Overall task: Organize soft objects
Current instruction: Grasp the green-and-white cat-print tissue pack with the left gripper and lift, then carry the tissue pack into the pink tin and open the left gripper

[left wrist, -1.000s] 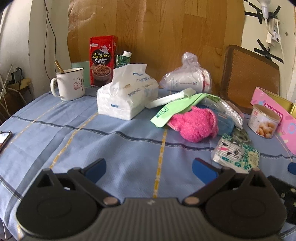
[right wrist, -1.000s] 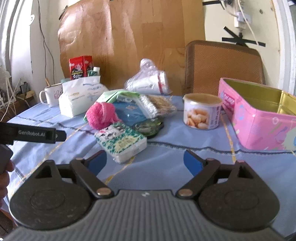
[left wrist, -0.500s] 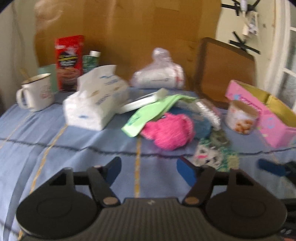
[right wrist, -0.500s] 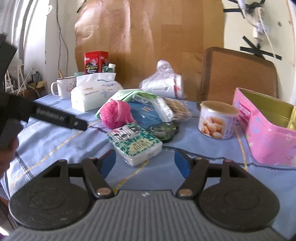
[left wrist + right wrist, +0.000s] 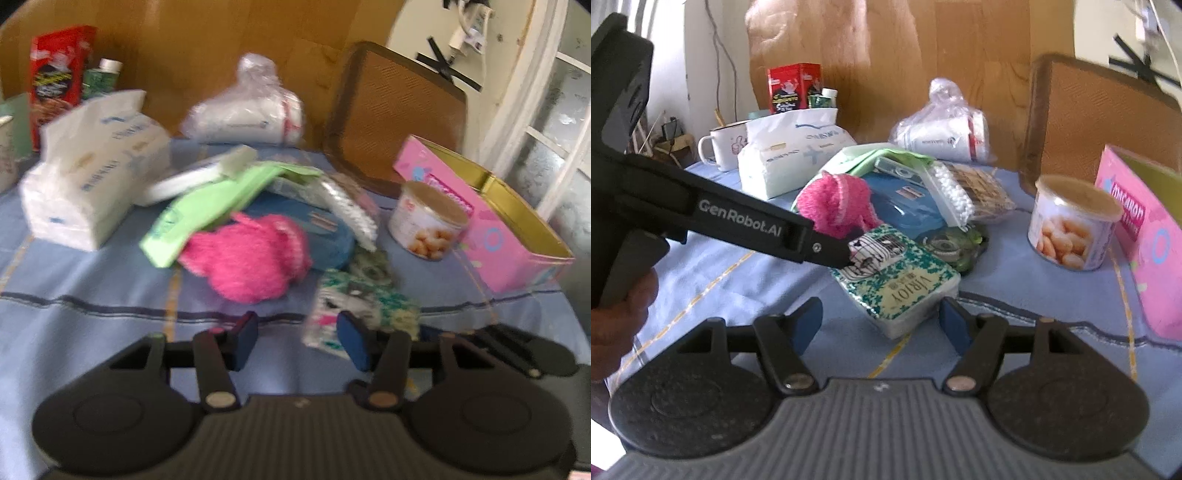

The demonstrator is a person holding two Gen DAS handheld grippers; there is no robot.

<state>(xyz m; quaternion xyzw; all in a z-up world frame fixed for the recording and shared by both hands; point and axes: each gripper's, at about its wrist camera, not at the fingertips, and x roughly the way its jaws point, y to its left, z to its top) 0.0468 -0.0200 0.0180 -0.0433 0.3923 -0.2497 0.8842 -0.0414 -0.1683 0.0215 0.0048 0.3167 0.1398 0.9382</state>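
The bench (image 5: 74, 295), draped in a blue checked cloth, carries a loose heap at its middle. At far right an open pink tin box (image 5: 1141, 236) stands empty, probably the bin for soft things. The fluffy pink sock bundle (image 5: 247, 254) lies near the heap's front, the green-patterned tissue pack (image 5: 897, 280) just right of it. The left gripper (image 5: 299, 341) faces both, jaws released and empty; the right gripper (image 5: 881, 321) likewise, jaws apart before the pack.

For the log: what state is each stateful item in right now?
left gripper: open, holding nothing
right gripper: open, holding nothing
pink tin: lid off, open
snack can: lid on
large tissue pack: opened, tissue sticking out
small tissue pack: lying flat
mug: upright
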